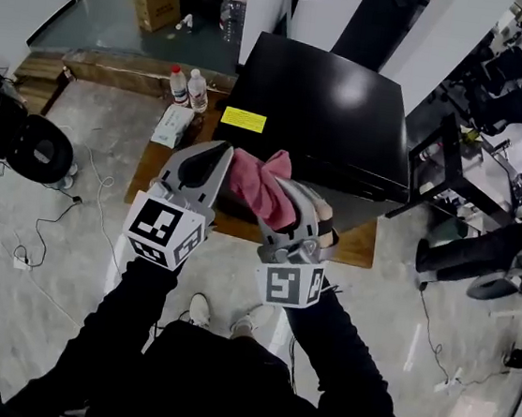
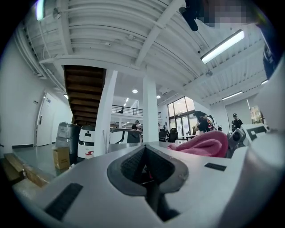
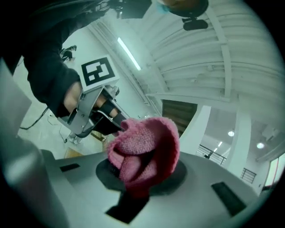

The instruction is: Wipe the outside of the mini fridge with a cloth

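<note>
**Pink cloth (image 1: 259,186) gripped in the tongs, fridge surface not in contact**

Pink and thick, the cloth sits near the middle of the head view. It is bunched between the two tools and held in the air above the near edge of the wooden counter (image 1: 355,247). The right tongs (image 1: 291,211) are closed on it. In the right gripper view we see a folded lump of cloth clamped between the jaws and rising out of them. The left tongs (image 1: 212,159) stand just beside the cloth, at its 9 o'clock. In the left gripper view their jaws are pressed together. We see a small reddish trace in the gap, but we cannot say if it is a corner of the cloth.

The black mini fridge (image 1: 329,117) stands on the counter at 12 o'clock from the tongs. Its glossy top faces us and a yellow label (image 1: 244,119) sits on its near left corner. Two bottles (image 1: 188,87) stand at 10 o'clock.

We judge that the wiping itself is not under way now, because the cloth touches no face of the fridge. The top reflects light evenly, so we cannot tell if any part is already wiped. As far as we can see, the top, the front and the sides remain to be done. The cloth looks ready for this, and it could first meet the top near the label.
</note>
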Demonstrator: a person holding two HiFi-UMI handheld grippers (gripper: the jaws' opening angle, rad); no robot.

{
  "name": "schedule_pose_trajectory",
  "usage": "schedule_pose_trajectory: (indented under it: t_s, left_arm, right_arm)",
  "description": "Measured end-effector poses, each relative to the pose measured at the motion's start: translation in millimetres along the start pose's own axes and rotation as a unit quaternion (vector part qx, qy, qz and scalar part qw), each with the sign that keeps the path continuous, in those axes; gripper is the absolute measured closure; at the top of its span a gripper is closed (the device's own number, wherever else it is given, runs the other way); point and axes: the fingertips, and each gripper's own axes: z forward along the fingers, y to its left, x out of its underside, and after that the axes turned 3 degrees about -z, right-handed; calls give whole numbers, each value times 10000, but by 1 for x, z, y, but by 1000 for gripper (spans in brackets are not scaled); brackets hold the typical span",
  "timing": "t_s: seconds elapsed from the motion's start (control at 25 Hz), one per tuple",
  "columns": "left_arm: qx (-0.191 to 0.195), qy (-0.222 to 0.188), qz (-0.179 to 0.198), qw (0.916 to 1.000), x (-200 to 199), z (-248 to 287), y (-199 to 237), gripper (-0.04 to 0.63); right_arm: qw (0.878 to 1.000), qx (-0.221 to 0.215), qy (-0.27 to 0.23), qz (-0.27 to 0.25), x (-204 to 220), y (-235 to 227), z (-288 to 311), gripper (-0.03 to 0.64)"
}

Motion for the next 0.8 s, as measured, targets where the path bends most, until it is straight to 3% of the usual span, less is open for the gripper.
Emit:
schedule_pose_trajectory:
  t_s: [0.36, 0.56, 0.8]
  left_arm:
    - [268, 199, -287, 9990, 68, -23, 27, 591]
    - [431, 273, -370, 9980, 102, -27, 26, 589]
    - [513, 418, -488, 9966, 153, -27, 29, 590]
  right_arm:
    - [9888, 226, 662, -1320, 51, 71, 49, 538]
    - [9829, 274, 832, -1620, 68, 92, 53, 538]
    - [9805, -13, 1105, -1628, 99, 124, 53, 538]
